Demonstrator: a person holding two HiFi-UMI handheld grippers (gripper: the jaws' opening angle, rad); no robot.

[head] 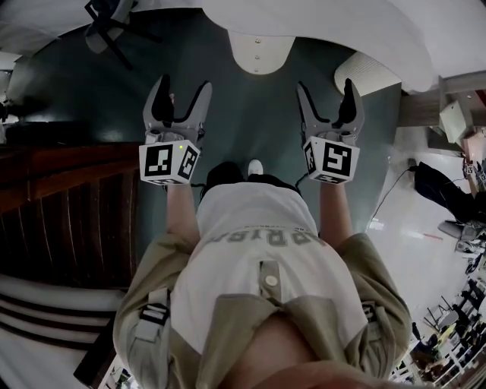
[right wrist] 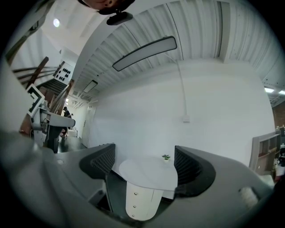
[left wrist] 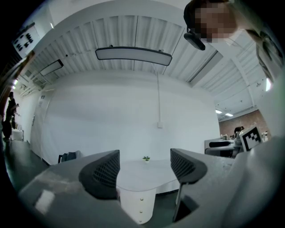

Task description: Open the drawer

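A white rounded cabinet [head: 258,52] with a stack of small knobbed drawers stands under a white tabletop [head: 319,19], straight ahead across the dark floor. Its knobs show in the left gripper view [left wrist: 141,205] and in the right gripper view [right wrist: 135,199]. My left gripper [head: 181,95] is held up in the air, open, with nothing between its jaws. My right gripper [head: 324,95] hangs level with it, also open and empty. Both are well short of the cabinet. A tiny potted plant [right wrist: 165,156] sits on the tabletop.
A dark wooden staircase [head: 61,205] runs along my left. A black chair [head: 114,23] stands at the far left, a second white rounded unit [head: 368,72] at the right. Shelving and cables [head: 448,182] lie at the right on the pale floor.
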